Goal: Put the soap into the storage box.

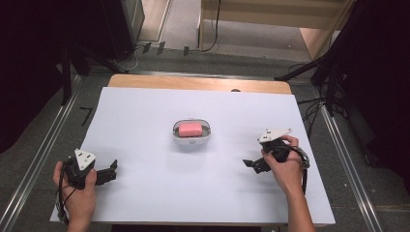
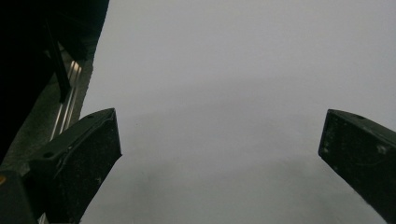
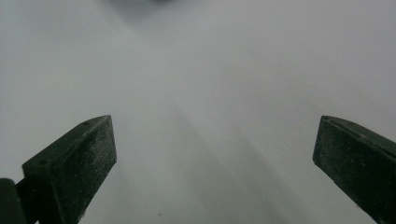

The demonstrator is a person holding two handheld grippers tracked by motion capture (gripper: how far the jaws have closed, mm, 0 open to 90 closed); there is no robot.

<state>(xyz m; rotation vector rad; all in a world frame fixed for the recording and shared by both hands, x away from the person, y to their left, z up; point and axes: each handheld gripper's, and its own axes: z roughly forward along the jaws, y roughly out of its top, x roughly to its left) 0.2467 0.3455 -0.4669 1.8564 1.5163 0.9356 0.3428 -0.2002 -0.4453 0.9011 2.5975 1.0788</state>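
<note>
The jaws of both grippers are spread wide, with nothing between them. The left gripper (image 1: 110, 172) is held low over the near left part of the white sheet (image 1: 145, 193), the right gripper (image 1: 252, 164) over its near right part. A pink soap bar (image 1: 190, 129) is seen lying in a white soap dish (image 1: 192, 139) at the sheet's middle, well apart from both grippers.

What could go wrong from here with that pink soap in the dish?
1. The pink rounded soap bar lies loose in the shallow white oval dish; a claw closing off-centre could squirt it out.
2. Nothing holds the dish on the smooth white sheet; a push might slide it.
3. Both the left claw and right claw are open and apart from the dish, so approach errors remain possible.
</note>
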